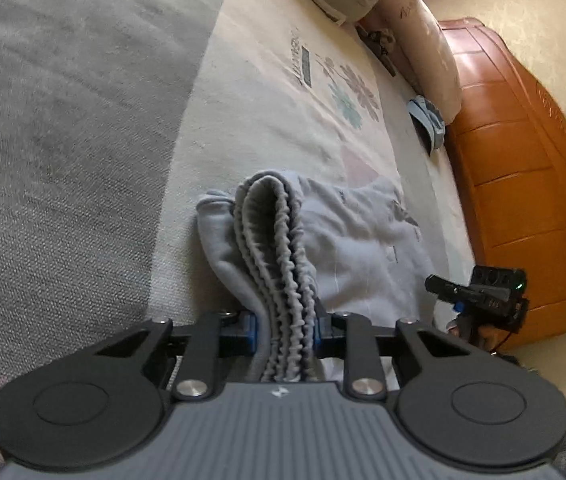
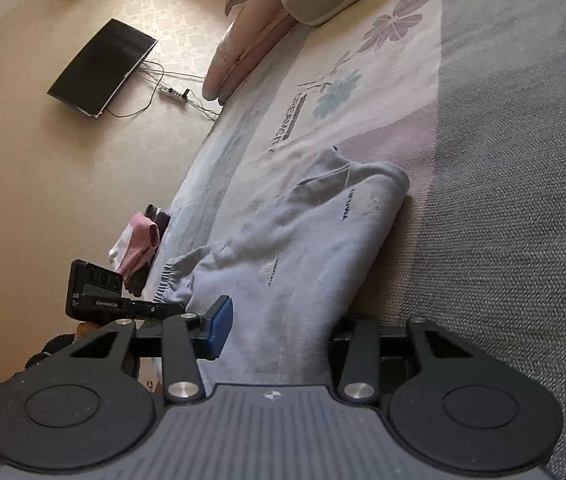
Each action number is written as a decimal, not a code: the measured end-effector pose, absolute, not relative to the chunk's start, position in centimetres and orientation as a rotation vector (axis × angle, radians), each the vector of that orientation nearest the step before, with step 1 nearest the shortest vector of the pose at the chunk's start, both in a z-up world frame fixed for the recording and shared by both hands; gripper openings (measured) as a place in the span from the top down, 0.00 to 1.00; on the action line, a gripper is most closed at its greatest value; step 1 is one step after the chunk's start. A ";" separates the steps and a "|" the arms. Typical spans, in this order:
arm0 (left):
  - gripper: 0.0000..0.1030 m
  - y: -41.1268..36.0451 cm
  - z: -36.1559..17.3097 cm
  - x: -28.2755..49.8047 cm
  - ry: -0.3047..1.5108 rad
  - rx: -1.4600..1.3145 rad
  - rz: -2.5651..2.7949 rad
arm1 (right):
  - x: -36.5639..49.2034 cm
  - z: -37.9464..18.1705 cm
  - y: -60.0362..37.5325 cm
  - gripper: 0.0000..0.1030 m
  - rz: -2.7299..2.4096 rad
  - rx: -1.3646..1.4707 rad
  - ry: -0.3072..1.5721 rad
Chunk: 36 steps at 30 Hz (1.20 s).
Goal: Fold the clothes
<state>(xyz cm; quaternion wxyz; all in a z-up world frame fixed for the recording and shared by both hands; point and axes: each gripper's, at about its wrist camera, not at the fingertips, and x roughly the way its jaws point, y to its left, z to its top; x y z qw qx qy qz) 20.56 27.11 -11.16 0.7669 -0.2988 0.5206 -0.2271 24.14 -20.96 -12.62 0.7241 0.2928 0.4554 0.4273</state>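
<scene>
Pants (image 1: 363, 248) pale grey-blue w/ small dark print, ribbed grey waistband (image 1: 279, 280). Sheet (image 1: 267, 92) cream w/ purple & teal flowers, dark lettering, a pink patch. Blanket (image 1: 63, 120) plain grey weave. Pillows (image 2: 251, 36) pink & beige. Headboard (image 1: 523, 184) orange-brown wood. Walls cream, faint pattern. TV (image 2: 101, 68) black. Clothes pile (image 2: 139, 248) pink, white, dark. Gripper (image 1: 285, 334) black frame, blue pads, ribbed grey body.

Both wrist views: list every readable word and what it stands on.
"DREAMCITY", first letter partly cut, on the floral bedsheet.
"GenRobot.AI" on the left tongs.
Dark lettering on the grey sweatpants: too blurred to read surely.
Small prints lower on the sweatpants: unreadable.
</scene>
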 end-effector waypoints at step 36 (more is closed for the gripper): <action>0.79 22.4 -4.0 19.4 0.988 -0.450 -0.448 | 20.5 -8.1 -21.1 0.93 0.743 0.590 0.890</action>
